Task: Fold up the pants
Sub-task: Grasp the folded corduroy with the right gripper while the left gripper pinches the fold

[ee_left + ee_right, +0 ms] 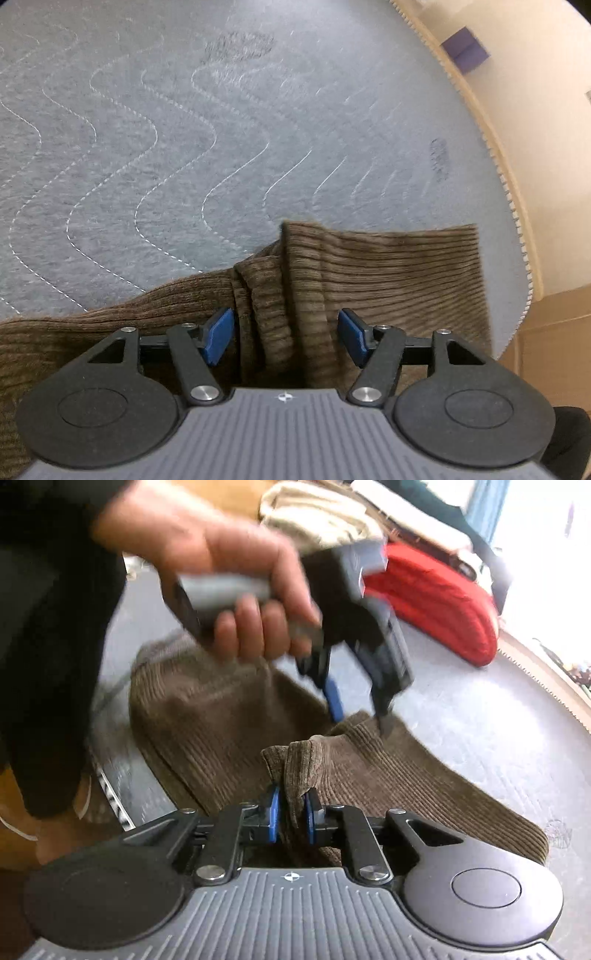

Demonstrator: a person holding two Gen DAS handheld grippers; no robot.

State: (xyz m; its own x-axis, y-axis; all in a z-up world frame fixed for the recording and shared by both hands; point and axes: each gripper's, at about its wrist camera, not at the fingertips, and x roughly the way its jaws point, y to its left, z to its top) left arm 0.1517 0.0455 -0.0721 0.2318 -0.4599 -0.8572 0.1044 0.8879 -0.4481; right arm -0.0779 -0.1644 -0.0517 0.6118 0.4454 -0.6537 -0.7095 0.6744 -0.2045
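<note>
**A:** Status on the pants?

**B:** Brown corduroy pants (369,273) are lying on the grey quilted mat (184,129), bunched into a ridge in the middle. My right gripper (290,814) has its blue pads pressed together on a raised fold of the cloth, pinching it.

**A:** And left?

**B:** My left gripper (286,334) has its jaws spread wide. A fold of the pants sits between the pads; neither pad is touching it in the left view. From the right camera I see my left hand (236,579) around the handle, with that gripper just above the cloth. It's blurred.

**A:** Anything else around?

**B:** Red cloth (436,602) and a pale one (314,513) at the mat's far side, well apart from the pants.
</note>
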